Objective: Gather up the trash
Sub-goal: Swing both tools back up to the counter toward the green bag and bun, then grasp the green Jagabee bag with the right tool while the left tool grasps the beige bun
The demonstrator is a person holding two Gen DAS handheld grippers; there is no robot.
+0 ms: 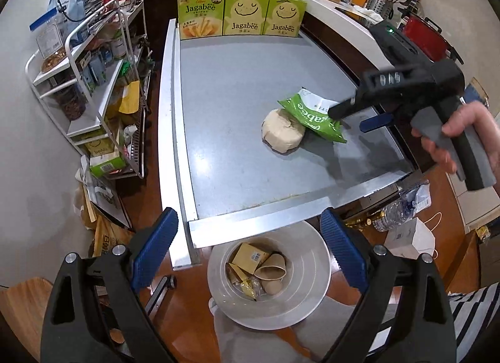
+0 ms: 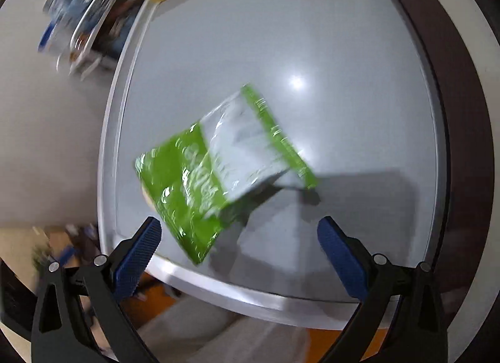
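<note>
A green and white snack bag (image 1: 312, 116) lies on the grey table (image 1: 234, 113), leaning on a crumpled beige paper wad (image 1: 282, 133). My right gripper (image 1: 356, 116), held in a hand, hovers at the bag's right edge with its fingers apart. The right wrist view is blurred: the bag (image 2: 218, 175) lies just ahead of the open right gripper (image 2: 240, 253), its near corner reaching between the fingers without touching the pads. My left gripper (image 1: 248, 250) is open and empty above a white bin (image 1: 312, 269) holding paper cups and wrappers below the table's near edge.
Three Jagabee boxes (image 1: 240, 16) stand along the table's far edge. A white wire rack (image 1: 93, 88) full of goods is at the left. A kitchen counter (image 1: 343, 9) curves along the right. A water bottle (image 1: 397, 206) and a white paper bag (image 1: 409, 238) lie on the floor.
</note>
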